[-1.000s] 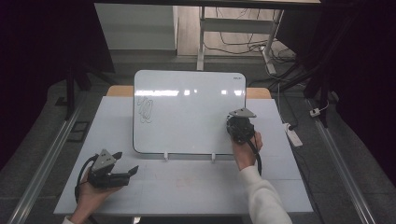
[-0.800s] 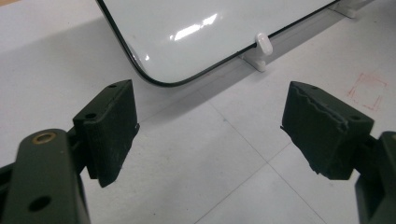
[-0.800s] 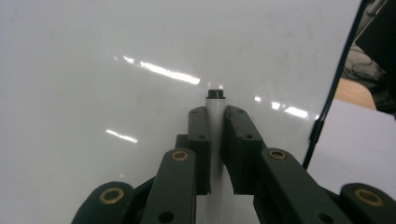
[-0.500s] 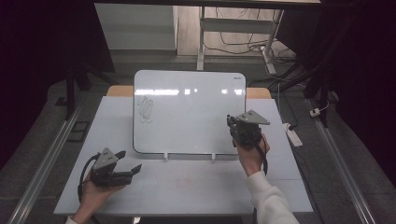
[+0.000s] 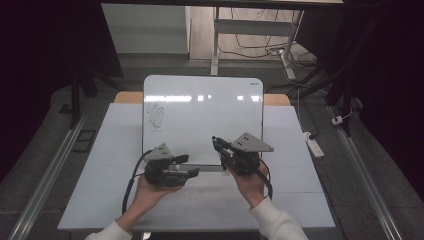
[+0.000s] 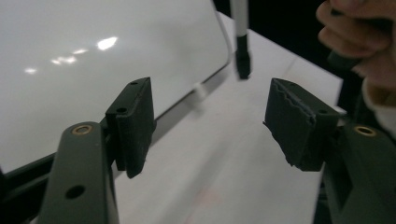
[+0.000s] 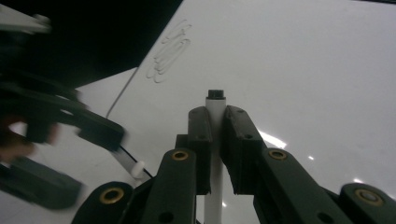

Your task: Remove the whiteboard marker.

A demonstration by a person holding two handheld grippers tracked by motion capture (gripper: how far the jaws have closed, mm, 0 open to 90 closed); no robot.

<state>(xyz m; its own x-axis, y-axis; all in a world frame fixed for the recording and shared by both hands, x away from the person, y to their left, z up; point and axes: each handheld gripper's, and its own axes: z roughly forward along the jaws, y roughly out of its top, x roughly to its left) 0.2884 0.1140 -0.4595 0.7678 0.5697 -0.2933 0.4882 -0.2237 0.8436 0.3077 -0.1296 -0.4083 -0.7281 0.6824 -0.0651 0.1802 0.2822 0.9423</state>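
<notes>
Glossy whiteboard (image 5: 202, 115) lies flat; right gripper (image 7: 215, 122) pinches a slim white marker (image 7: 215, 112), ridged-padded left gripper (image 6: 210, 121) closing, empty.

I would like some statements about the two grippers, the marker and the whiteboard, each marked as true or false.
1. The right gripper is shut on a white marker. True.
2. The left gripper holds the marker's cap. False: its jaws stand apart with nothing between them, though they have just been closing.
3. The whiteboard bears a scribble near its left edge in the high view. True.
4. The marker's dark end hangs ahead of the left gripper's jaws. True.
5. The whiteboard lies on the floor. False: it lies on the table.
</notes>
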